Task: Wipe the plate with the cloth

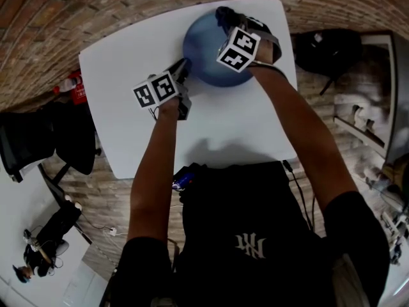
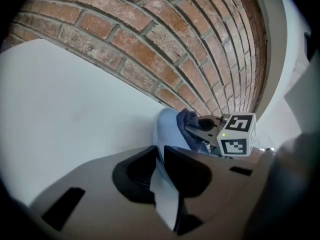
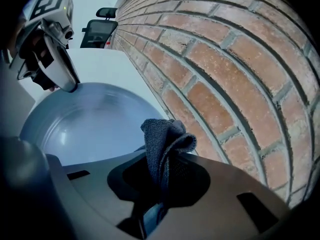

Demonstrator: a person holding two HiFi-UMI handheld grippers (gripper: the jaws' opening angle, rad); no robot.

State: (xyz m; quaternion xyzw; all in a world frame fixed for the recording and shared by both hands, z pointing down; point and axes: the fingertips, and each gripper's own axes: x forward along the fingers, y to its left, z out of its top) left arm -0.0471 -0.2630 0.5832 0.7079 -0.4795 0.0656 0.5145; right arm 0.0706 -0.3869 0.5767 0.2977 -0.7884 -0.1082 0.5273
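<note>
Head view: blue plate (image 1: 208, 47) sits at the far edge of the white bench (image 1: 128, 107). Left tongs (image 1: 184, 66) are at its left rim, right tongs (image 1: 225, 15) over its far right side.

Left gripper view: left tongs (image 2: 162, 171) are clamped on the plate rim (image 2: 165, 196), with the pale edge between the pads. Dark cloth (image 2: 186, 124) is over the plate beyond.

Right gripper view: right tongs (image 3: 160, 184) are clamped on the bunched grey cloth (image 3: 165, 144). The plate (image 3: 95, 124) is just left of it; can't tell if they touch. Brick wall (image 3: 225, 84) is to the right.

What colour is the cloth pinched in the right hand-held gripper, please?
Dark grey-blue. The cloth shows best in the right gripper view.
</note>
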